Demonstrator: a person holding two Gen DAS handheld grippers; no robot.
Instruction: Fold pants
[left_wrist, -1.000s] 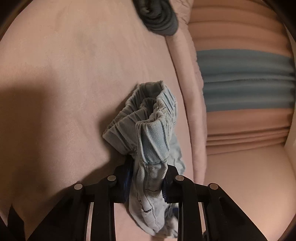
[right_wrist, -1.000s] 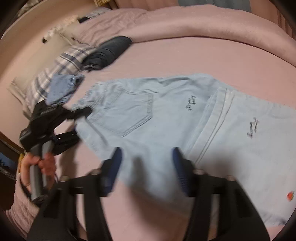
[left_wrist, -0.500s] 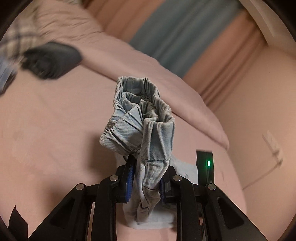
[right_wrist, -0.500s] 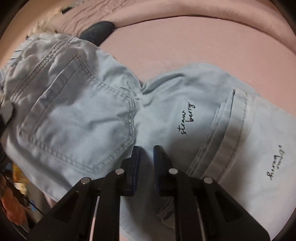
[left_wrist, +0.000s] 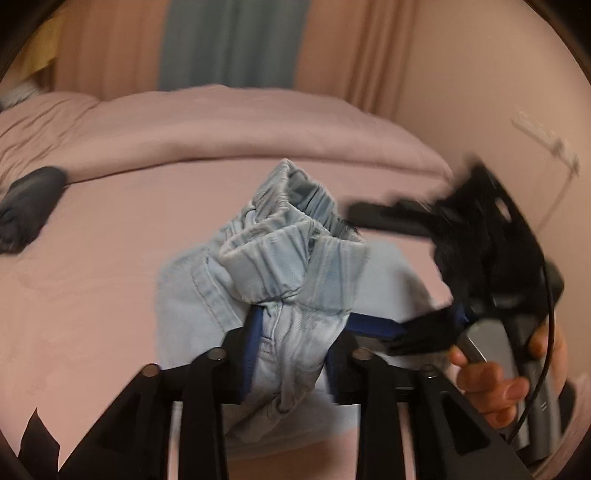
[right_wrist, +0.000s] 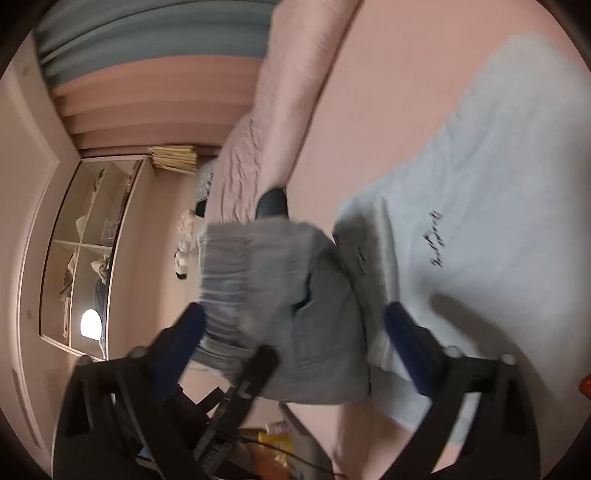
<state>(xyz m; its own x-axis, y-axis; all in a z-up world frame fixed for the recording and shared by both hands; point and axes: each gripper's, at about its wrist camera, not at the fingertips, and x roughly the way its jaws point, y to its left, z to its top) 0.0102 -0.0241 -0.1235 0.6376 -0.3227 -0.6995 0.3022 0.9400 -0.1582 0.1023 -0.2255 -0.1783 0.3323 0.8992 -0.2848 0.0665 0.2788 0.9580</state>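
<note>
Light blue pants (right_wrist: 498, 184) lie flat on the pink bed, with black script on the legs. Their bunched elastic waistband (left_wrist: 295, 258) stands up from my left gripper (left_wrist: 291, 339). Its blue pads press the fabric from both sides while the jaws are opening. In the left wrist view my right gripper (left_wrist: 351, 266) reaches in from the right, spread wide around the waistband's far side. In the right wrist view the right gripper (right_wrist: 295, 317) is opening wide. The grey-looking waistband bunch (right_wrist: 266, 266) sits between its fingers, untouched by the pads.
A dark folded garment (left_wrist: 29, 210) lies at the left of the bed, below a rolled pink duvet (left_wrist: 221, 122). A hand (left_wrist: 495, 380) holds the right gripper's handle. A shelf unit (right_wrist: 88, 251) stands by the wall beyond the bed edge.
My left gripper lifted the waistband, rolled and carried it over towards the legs. My right gripper, shut on the pants fabric half a second ago, let go, sprang wide open and rolled.
</note>
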